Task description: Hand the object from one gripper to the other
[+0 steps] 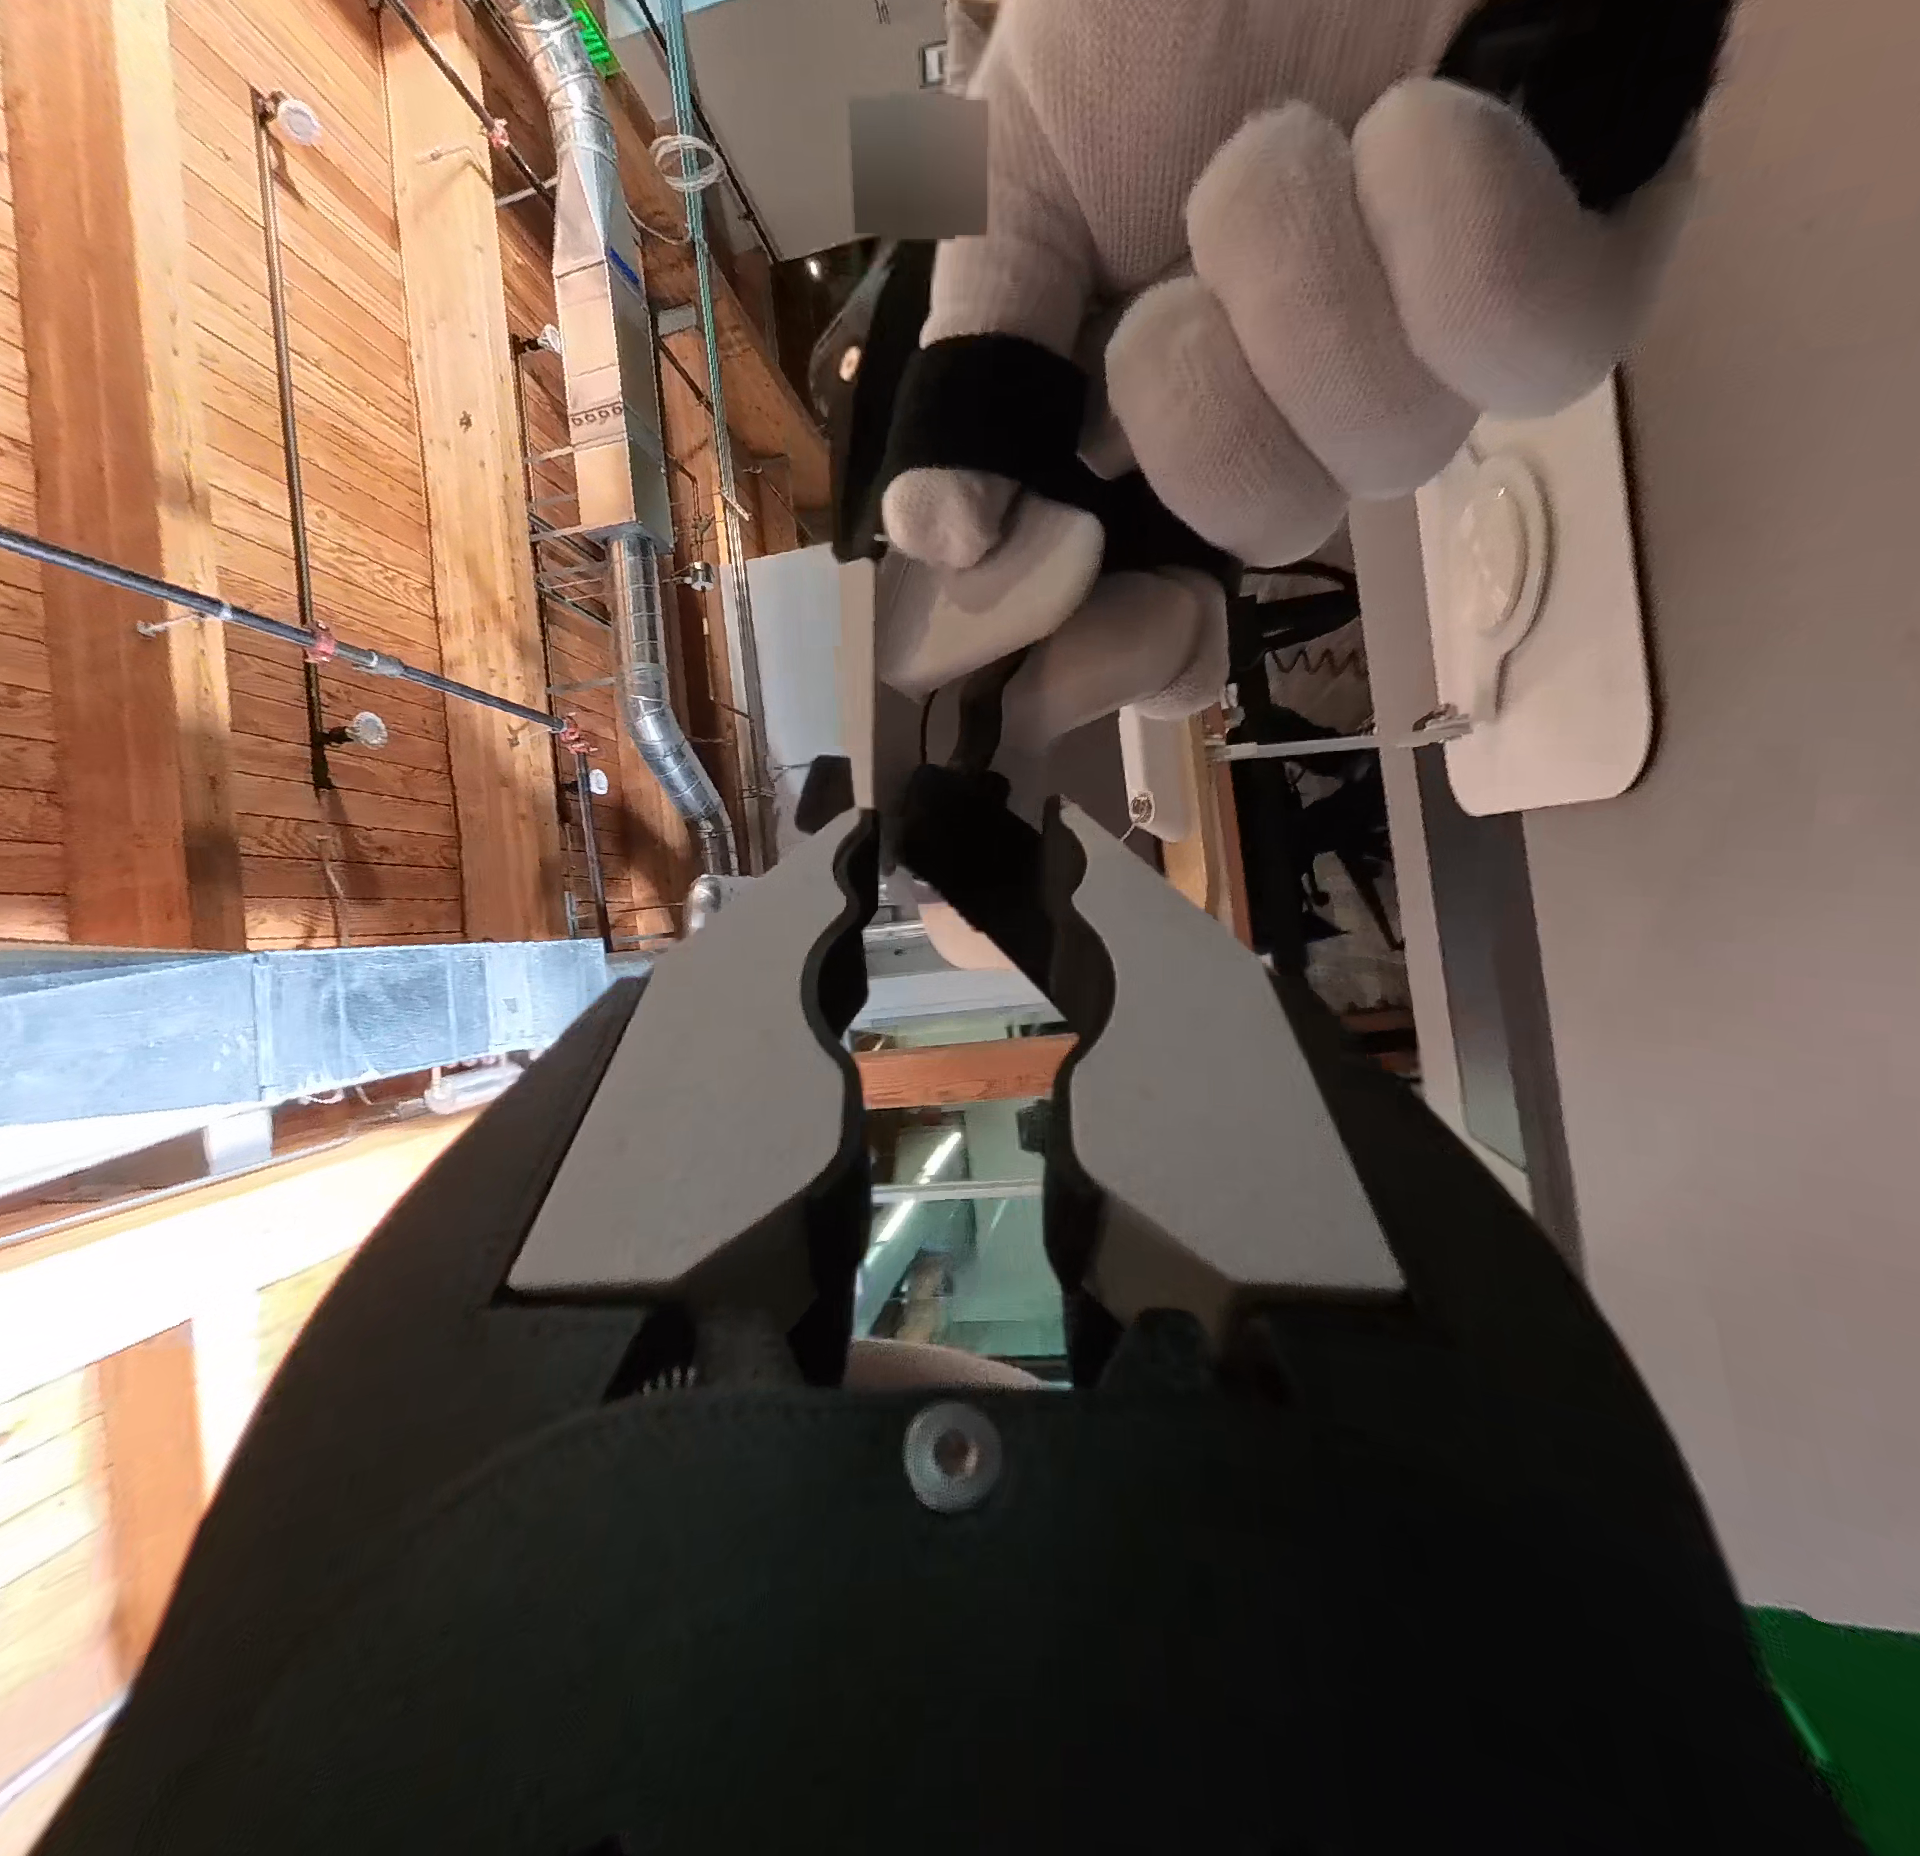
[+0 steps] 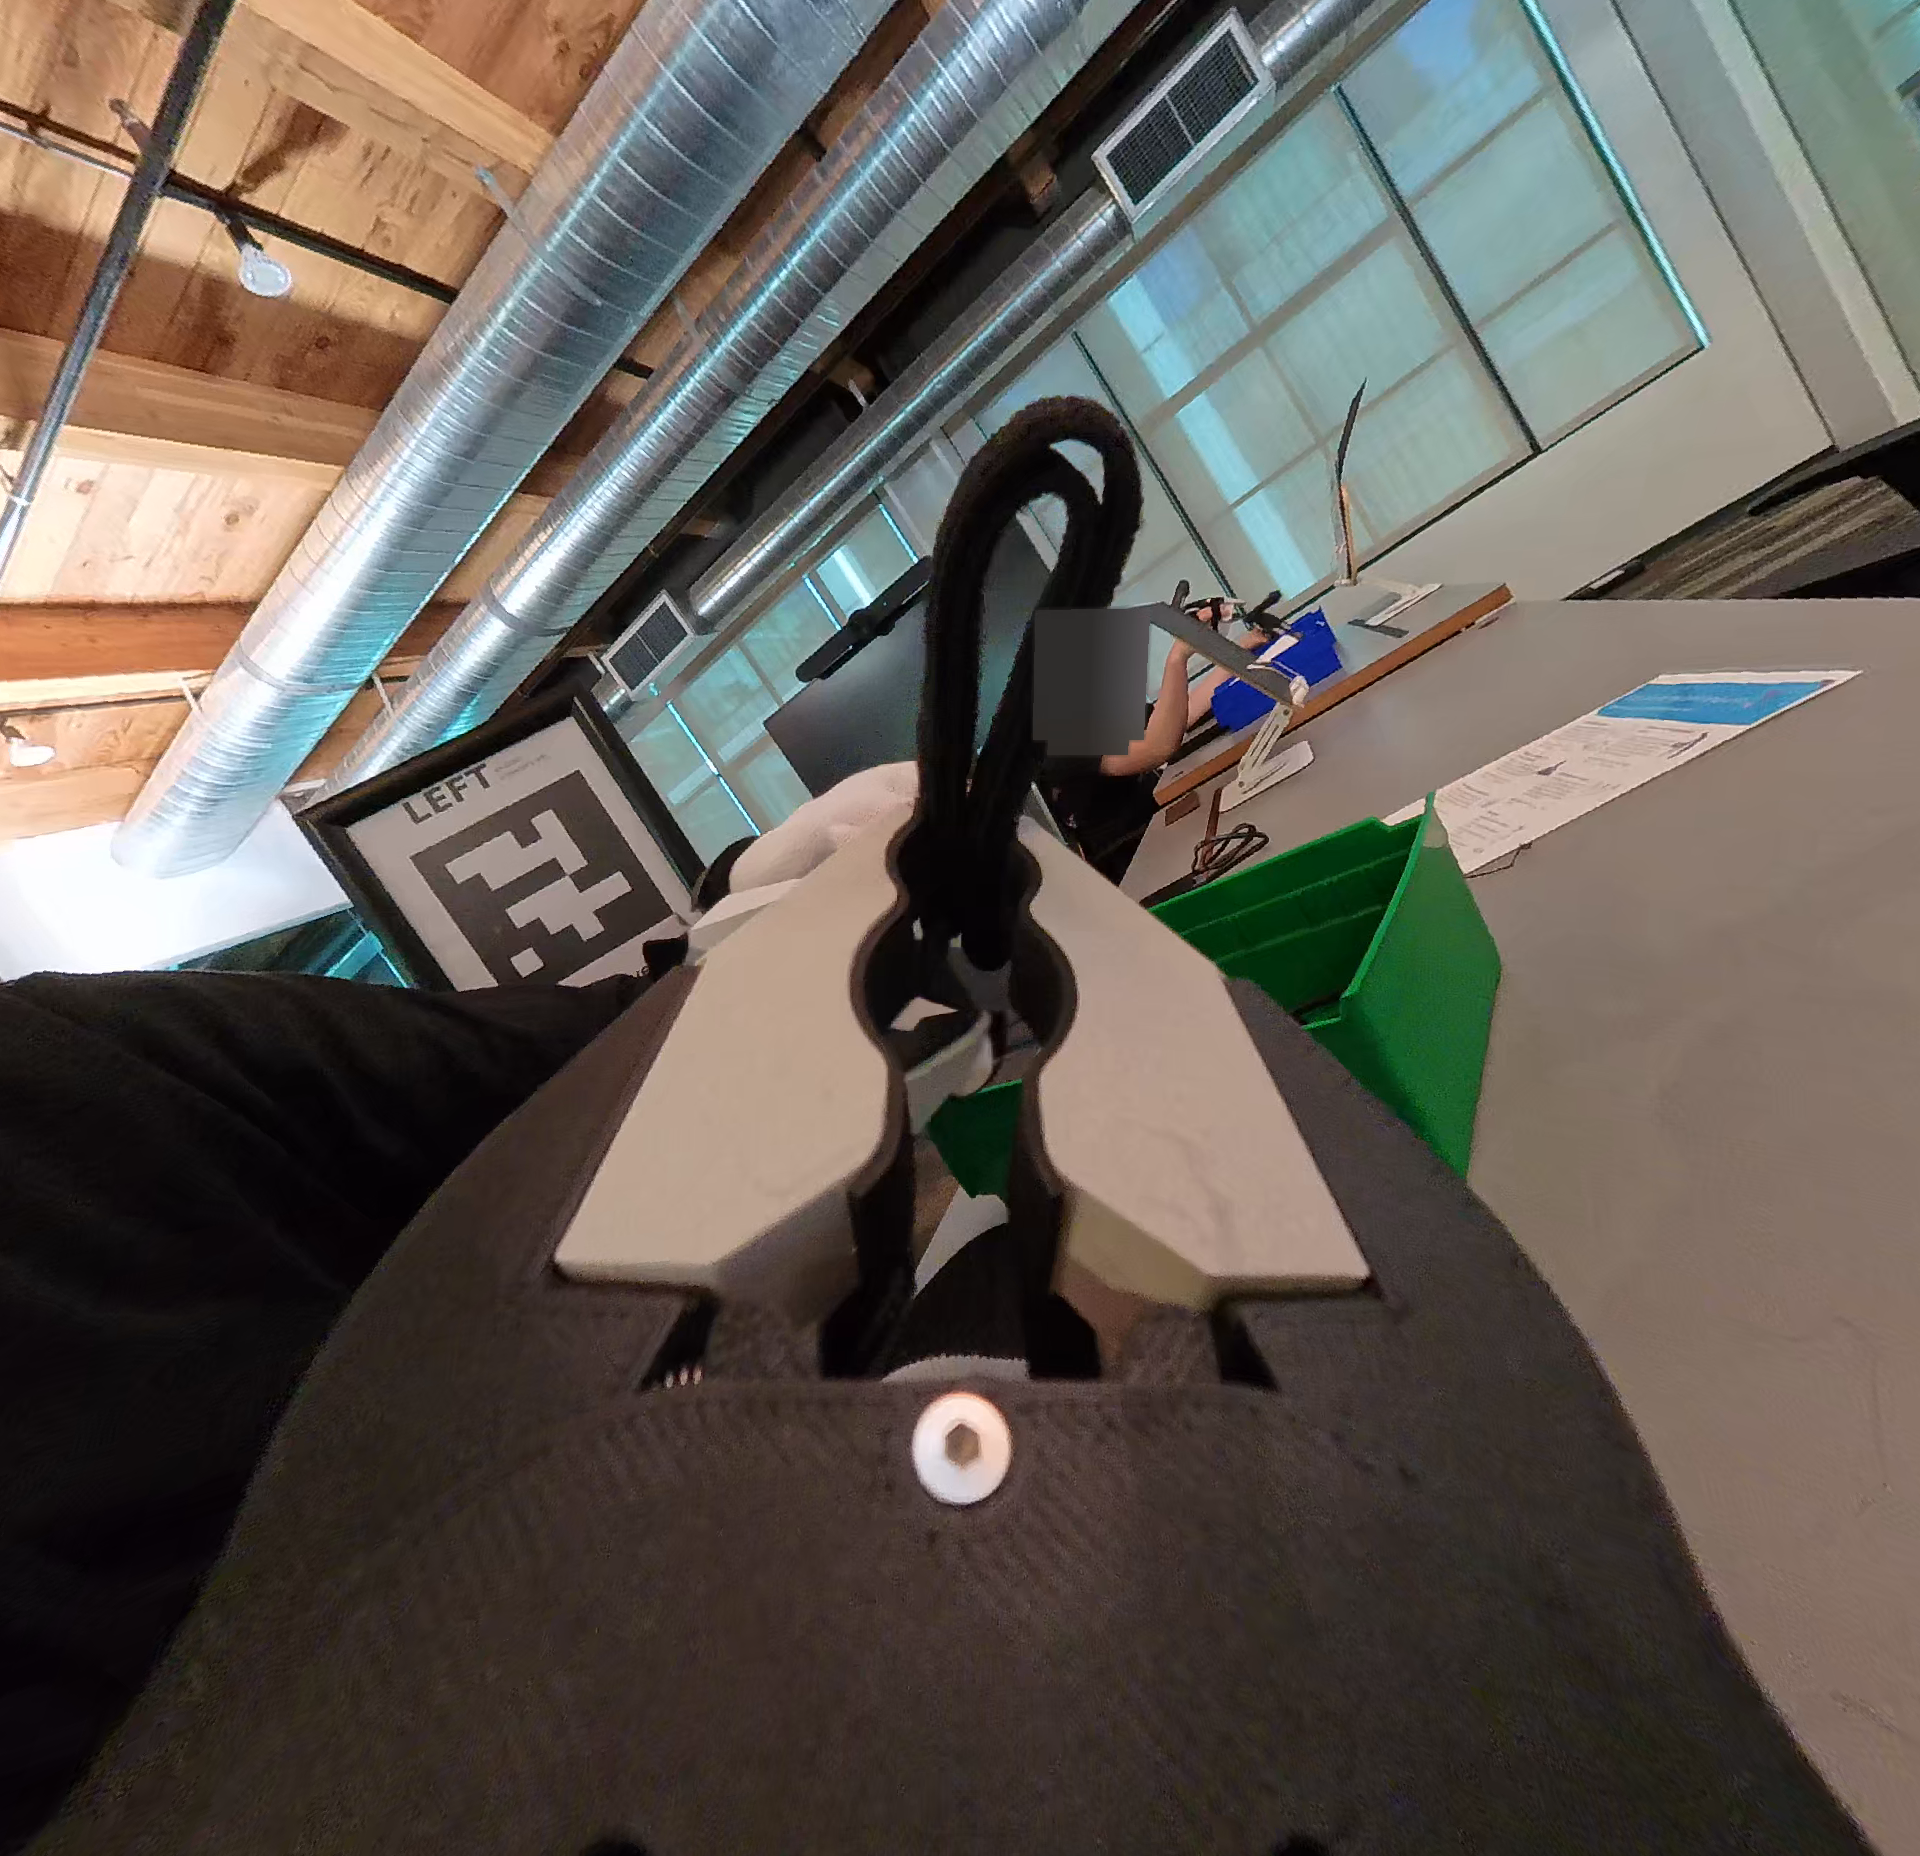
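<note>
- The right gripper point(image 2: 961, 876) is clamped on a bundle of black cable point(image 2: 1023, 601) bound by a fuzzy black strap; the looped end stands up past its grey fingertips.
- The left gripper point(image 1: 961, 840) has its jaws parted, with a black part of the bundle point(image 1: 961, 850) between the tips, against the right-hand finger; not clamped.
- A white-gloved hand point(image 1: 1299, 300) grips a black handle just beyond the left gripper.
- A green bin point(image 2: 1382, 933) sits on the grey table point(image 2: 1683, 1079) beside a printed sheet point(image 2: 1642, 746).
</note>
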Available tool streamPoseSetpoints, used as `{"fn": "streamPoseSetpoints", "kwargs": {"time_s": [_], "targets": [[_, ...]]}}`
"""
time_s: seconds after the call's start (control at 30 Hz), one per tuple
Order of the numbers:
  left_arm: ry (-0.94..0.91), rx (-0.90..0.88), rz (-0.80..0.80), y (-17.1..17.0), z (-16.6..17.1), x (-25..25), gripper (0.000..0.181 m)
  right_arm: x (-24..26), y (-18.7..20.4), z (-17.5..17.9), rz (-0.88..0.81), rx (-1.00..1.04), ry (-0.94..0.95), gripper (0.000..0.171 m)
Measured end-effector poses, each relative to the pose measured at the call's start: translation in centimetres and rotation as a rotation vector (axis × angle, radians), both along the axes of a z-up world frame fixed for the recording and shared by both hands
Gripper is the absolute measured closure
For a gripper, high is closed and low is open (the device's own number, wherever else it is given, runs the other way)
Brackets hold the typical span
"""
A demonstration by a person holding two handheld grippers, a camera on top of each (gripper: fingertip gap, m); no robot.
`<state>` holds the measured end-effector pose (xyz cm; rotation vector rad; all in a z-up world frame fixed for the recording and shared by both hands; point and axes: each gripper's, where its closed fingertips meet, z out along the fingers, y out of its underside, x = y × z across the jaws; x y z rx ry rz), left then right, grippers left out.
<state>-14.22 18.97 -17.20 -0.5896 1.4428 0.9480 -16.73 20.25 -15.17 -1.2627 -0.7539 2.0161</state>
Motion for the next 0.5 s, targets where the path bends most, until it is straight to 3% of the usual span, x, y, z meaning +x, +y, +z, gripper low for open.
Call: {"fn": "streamPoseSetpoints", "kwargs": {"time_s": [0.33,0.5], "targets": [[0.021,-0.134,-0.067,-2.1,1.3,0.2,0.157,-0.2,1.1,-1.3,-0.069,0.032,-0.071,0.162],[0.090,-0.231,-0.004,-1.4,0.9,-0.3,0.160,-0.4,1.1,-1.6,-0.070,0.042,-0.097,0.162]]}}
